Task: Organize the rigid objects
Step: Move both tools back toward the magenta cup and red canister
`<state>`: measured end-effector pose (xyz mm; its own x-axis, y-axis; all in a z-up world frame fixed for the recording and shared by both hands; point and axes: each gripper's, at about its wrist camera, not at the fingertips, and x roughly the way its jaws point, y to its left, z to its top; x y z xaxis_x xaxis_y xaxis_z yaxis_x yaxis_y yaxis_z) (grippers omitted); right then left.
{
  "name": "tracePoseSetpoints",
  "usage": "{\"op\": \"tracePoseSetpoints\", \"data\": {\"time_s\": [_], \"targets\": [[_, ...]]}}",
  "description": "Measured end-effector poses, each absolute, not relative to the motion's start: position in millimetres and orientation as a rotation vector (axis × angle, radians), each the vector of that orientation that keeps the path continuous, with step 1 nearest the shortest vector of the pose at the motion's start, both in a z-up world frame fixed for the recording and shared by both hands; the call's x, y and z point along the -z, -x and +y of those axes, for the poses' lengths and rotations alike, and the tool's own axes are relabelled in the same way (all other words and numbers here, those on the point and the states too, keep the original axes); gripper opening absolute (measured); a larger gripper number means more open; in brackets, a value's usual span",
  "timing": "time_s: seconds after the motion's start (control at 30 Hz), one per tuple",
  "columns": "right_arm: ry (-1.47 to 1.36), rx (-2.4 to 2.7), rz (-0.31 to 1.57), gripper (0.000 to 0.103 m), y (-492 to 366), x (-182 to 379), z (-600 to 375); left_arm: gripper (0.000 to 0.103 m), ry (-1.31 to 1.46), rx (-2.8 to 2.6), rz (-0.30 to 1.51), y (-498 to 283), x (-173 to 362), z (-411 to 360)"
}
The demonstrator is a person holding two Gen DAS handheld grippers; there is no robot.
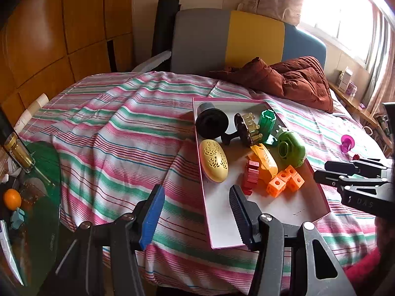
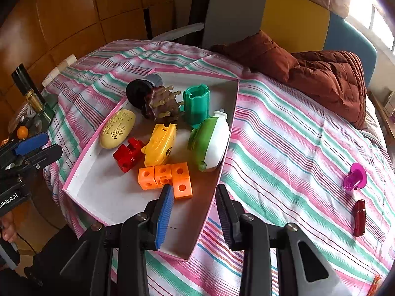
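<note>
The right gripper [image 2: 193,212] stood partly open and empty, with the orange cube cluster [image 2: 165,176] just beyond its blue pad in the pink-edged tray [image 2: 81,165]. The left gripper [image 1: 196,213] also gaped empty, the tray's near corner between its jaws.

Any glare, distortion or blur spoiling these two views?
Left wrist view: the bright window blows out the upper right corner, and fisheye bends the striped bedspread. Right wrist view: the same bending, dark vignette at the corners, but the white pink-edged cardboard tray and its toys stay sharp and evenly lit.
</note>
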<state>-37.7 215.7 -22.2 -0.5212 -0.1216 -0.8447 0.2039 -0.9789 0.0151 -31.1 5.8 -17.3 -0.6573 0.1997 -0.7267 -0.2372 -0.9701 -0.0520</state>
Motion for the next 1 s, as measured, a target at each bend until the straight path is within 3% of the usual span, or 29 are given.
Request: {"op": "tracePoseSetpoints", "data": {"time_s": [0.77,1.0], "targets": [[-1.463,2.904,-0.075,0.035,36.8,-9.6,355.3,0.055,1.06,-2.6,0.173,29.8,-4.6,49.1],[-1.54,3.121,-0.28,0.035,26.4,-5.3,449.0,0.055,1.024,-2.548,0.228,32.2,-11.2,80.5]]}}
